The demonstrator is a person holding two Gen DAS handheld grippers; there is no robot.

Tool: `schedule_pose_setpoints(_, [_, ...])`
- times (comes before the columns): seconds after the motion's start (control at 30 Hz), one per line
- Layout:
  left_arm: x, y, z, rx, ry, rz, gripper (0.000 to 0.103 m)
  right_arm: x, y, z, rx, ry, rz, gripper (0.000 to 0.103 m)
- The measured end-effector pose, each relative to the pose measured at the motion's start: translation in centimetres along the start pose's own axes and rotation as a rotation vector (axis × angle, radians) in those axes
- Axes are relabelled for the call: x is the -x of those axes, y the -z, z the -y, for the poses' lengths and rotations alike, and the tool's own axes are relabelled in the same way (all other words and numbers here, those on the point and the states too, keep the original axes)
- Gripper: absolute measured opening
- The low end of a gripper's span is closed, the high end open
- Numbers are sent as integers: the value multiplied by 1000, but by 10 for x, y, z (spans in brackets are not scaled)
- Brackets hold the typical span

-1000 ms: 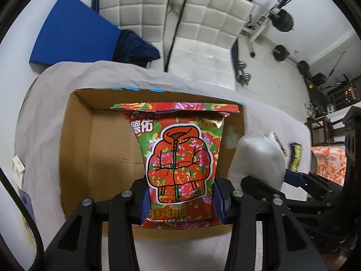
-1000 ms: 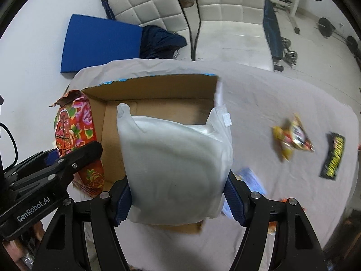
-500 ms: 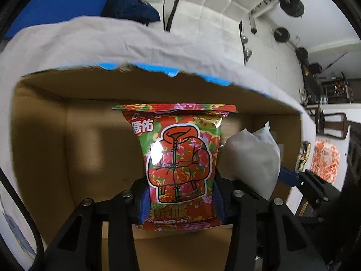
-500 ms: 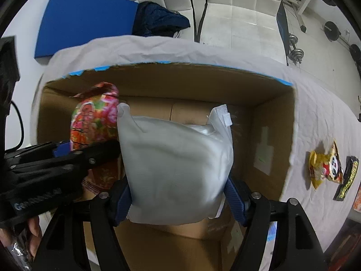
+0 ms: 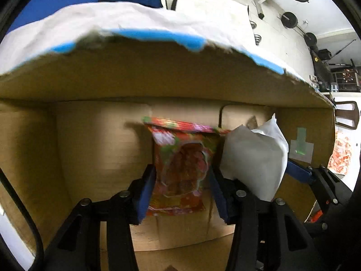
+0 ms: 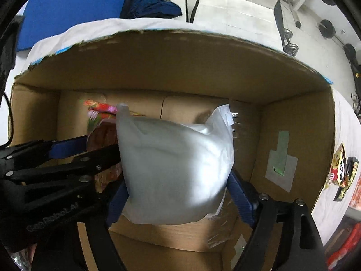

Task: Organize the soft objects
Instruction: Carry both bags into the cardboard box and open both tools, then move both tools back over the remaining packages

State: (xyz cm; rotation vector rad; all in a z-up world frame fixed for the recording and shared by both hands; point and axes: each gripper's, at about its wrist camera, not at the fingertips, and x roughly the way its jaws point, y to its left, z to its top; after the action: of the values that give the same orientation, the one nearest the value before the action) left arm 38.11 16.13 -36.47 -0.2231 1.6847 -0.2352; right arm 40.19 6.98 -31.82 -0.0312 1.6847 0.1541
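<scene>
Inside corrugated cardboard box (image 6: 180, 67), right tool (image 6: 178, 194) pinches puffy white pouch (image 6: 176, 167).

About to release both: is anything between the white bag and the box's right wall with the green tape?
Nothing but the right claw's blue finger; the right wrist view shows bare cardboard from the white bag to the taped wall.

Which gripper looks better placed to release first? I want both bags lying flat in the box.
Probably the left gripper: its floral snack bag hangs over open floor of the cardboard box. The right gripper holds the bulkier white bag, which presses against the floral one.
</scene>
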Motion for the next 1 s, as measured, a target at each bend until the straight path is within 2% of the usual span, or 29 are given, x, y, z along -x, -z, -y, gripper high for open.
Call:
schedule_pose_setpoints(0.13, [16, 8, 2, 6, -35, 38, 67, 8, 3, 1, -14, 13, 8, 88])
schedule_pose_setpoints(0.23, [30, 18, 3, 10, -63, 72, 78, 20, 12, -3, -19, 17, 23, 102])
schedule_pose_setpoints(0.27, [33, 20, 3, 12, -72, 82, 82, 23, 14, -3, -19, 20, 27, 102])
schedule_pose_setpoints(0.43, [59, 42, 5, 26, -106, 143, 83, 43, 29, -2, -20, 27, 53, 103])
schedule_pose_setpoints(0.63, [90, 89, 1, 12, -168, 245, 84, 67, 54, -1, -19, 27, 93, 103])
schedule_pose_setpoints(0.7, [101, 97, 2, 5, -180, 269, 91, 76, 63, -1, -14, 27, 107, 103])
schedule_pose_setpoints(0.87, [121, 118, 10, -20, -213, 329, 98, 101, 93, -3, -8, 21, 154, 103])
schedule_pose_setpoints(1.0, [123, 118, 11, -10, -211, 357, 101, 119, 115, -1, -5, 11, 185, 103])
